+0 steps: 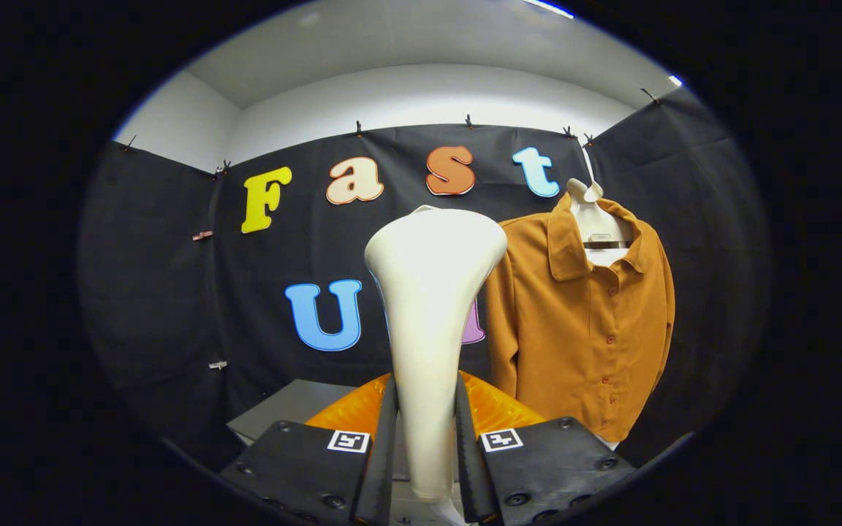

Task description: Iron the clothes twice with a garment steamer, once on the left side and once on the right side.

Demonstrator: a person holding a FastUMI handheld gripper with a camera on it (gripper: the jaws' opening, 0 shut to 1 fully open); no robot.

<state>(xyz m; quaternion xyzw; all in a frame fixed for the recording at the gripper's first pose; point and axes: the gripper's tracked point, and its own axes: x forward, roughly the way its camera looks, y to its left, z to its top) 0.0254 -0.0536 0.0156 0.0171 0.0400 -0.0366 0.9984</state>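
Observation:
A white garment steamer [428,321] stands upright between my fingers, its wide head at the top and its narrow handle below. My gripper [427,446] is shut on that handle, both fingers pressing its sides. An orange-brown buttoned shirt [589,329] hangs on a white hanger [595,219] beyond the fingers and to the right of the steamer head. The steamer head hides the shirt's left sleeve edge. The shirt hangs flat and still, apart from the steamer.
An orange translucent part [490,409] shows just behind the steamer handle, over a grey tabletop [289,409] below. Black cloth walls close the booth behind and at both sides. White wall and ceiling rise above the cloth.

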